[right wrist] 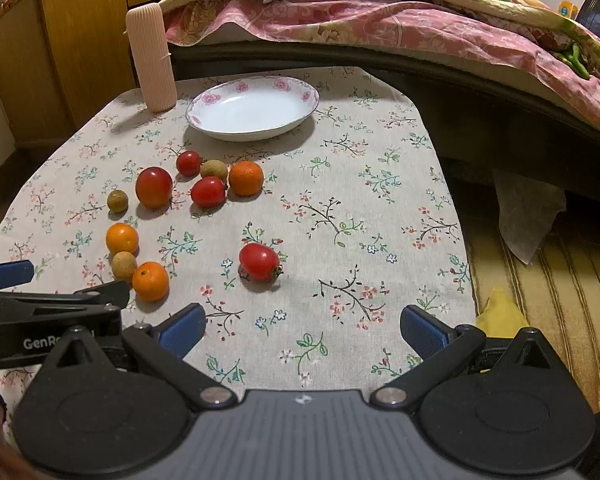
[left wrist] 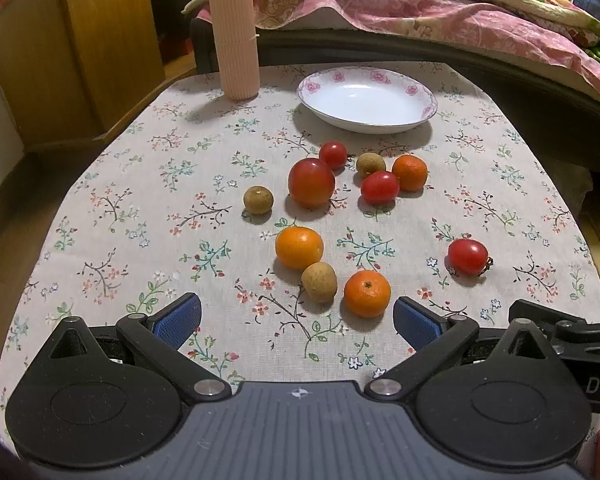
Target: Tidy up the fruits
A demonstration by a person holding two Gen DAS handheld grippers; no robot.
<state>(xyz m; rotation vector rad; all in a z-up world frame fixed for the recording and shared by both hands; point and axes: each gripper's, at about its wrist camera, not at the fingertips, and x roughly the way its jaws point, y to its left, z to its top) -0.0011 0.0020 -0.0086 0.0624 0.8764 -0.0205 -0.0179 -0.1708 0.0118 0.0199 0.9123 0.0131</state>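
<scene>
Right wrist view alone showed the striped floor mat beside the table. Plate sat empty at the far edge (fruit lay loose before it). Left gripper and right gripper stood wide apart, holding nothing. Nearest orange lay just ahead of left fingers.

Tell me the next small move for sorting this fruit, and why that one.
Probably ease the right gripper forward and down onto the lone tomato. Its jaws stand open and empty, the tomato lies apart from the other fruit and nearest this gripper, and the plate is still empty, so nothing has been sorted yet.
</scene>
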